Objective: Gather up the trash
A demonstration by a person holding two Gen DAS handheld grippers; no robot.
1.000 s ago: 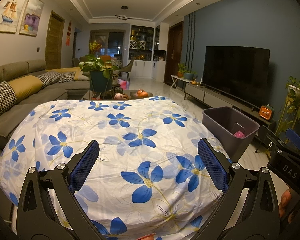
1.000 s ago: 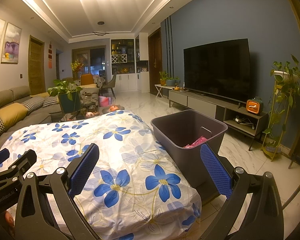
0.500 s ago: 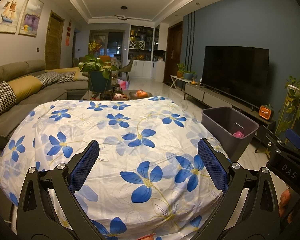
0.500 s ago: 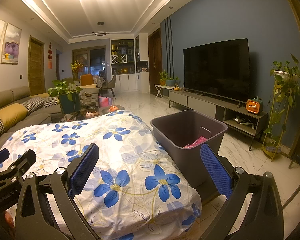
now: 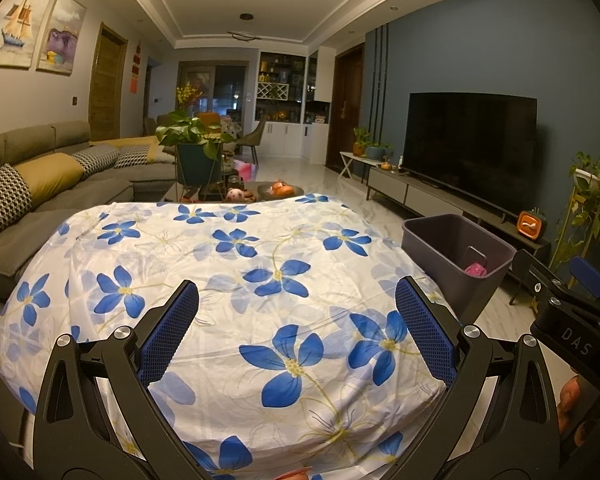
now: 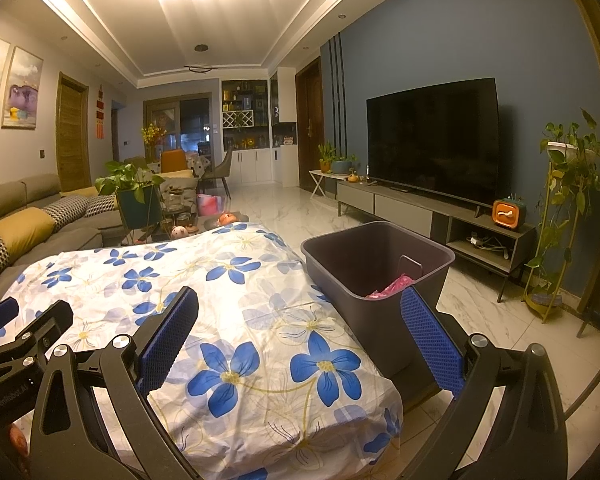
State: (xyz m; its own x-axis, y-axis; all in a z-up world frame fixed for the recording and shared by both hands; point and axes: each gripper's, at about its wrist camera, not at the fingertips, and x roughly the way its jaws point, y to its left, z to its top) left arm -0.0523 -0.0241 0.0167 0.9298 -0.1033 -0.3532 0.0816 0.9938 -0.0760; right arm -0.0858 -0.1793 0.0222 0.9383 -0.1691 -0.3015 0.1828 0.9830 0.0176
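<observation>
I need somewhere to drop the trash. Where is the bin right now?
The dark bin stands on the floor against the right edge of the flowered cloth, between it and the TV stand, just ahead of the right gripper.

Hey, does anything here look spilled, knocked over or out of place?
Nothing stands out. The grey bin stands upright beside the flowered cloth, with pink trash inside. Both grippers are open and empty.

Cloth (image 5: 236, 280): white with blue flowers, draped over the near surface.
Sofa (image 5: 40, 184): far left, grey, with cushions.
TV (image 6: 432, 140): right, dark, against the blue wall.
Plant (image 5: 196, 136): far, beyond the cloth.
Paintings (image 5: 32, 32): left wall.
</observation>
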